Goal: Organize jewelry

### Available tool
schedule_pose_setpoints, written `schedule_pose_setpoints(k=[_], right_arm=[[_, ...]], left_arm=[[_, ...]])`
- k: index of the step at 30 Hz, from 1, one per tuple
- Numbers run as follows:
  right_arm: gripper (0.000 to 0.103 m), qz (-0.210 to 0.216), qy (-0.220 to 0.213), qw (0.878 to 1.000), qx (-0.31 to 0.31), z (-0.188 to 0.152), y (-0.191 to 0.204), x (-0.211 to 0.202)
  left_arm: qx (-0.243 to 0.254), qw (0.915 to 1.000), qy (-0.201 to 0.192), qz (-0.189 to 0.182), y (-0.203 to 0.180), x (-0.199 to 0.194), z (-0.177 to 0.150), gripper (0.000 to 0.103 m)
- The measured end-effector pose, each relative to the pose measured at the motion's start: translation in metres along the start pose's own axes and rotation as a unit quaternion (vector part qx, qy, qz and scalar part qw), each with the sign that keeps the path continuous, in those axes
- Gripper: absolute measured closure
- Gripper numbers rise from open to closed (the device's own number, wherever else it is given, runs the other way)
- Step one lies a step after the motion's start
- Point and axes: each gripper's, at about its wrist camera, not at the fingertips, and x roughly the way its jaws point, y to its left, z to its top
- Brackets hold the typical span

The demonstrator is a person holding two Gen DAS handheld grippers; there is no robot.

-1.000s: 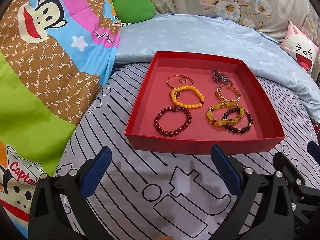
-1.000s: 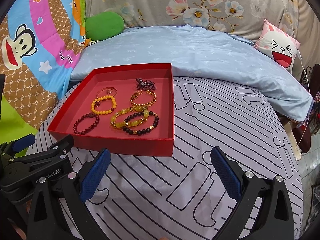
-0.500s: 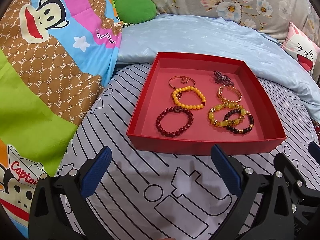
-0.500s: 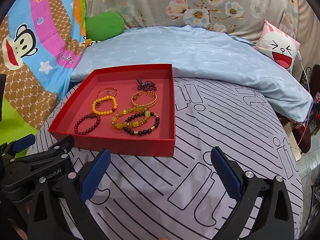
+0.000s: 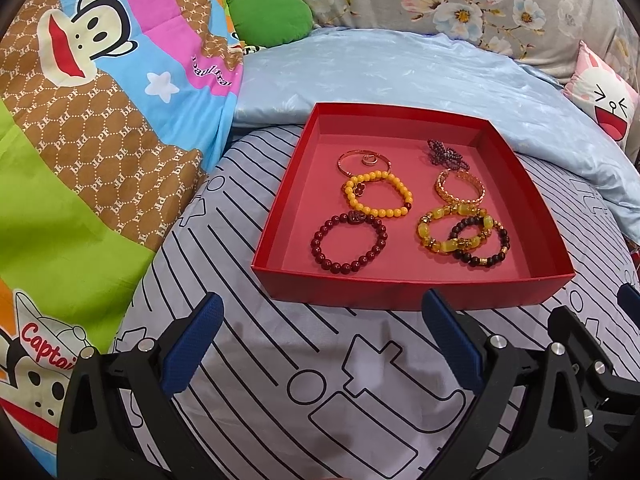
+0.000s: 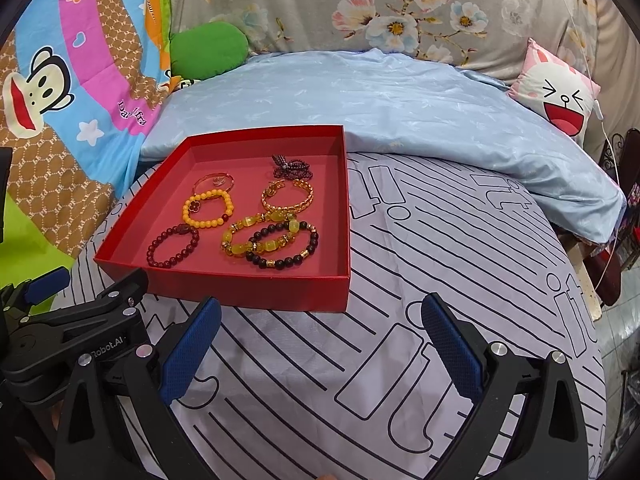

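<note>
Both my claws hang spread apart and empty over the striped bedsheet (image 5: 248, 360). My left claw (image 5: 320, 332) faces the red tray (image 5: 400, 292) just ahead; my right claw (image 6: 320, 332) has it ahead and to the left. In the tray lie a dark red bead bracelet (image 5: 349, 242) nearest me, an orange bead bracelet (image 5: 378, 194) behind it, and a yellow stone bracelet (image 5: 448, 230) overlapping a dark brown bead bracelet (image 5: 486, 246).

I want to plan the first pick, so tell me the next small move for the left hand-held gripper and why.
Probably ease the left hand-held gripper forward over the red tray's near wall toward the dark red bead bracelet. Both hand-held grippers are open and empty, short of the tray; the right hand-held gripper points beside it. That bracelet lies nearest and apart from the others, while the yellow stone bracelet and dark bead bracelet overlap.
</note>
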Motion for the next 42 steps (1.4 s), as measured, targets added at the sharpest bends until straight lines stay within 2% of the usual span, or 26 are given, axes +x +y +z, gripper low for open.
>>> schedule_pose_setpoints(k=[42], right_arm=[[0.006,-0.006,0.002,1.000,-0.003,-0.0042,-0.0041,0.0010]], left_arm=[[0.003,0.9999,-0.002,0.010,0.0001,0.0000,-0.0006,0.009]])
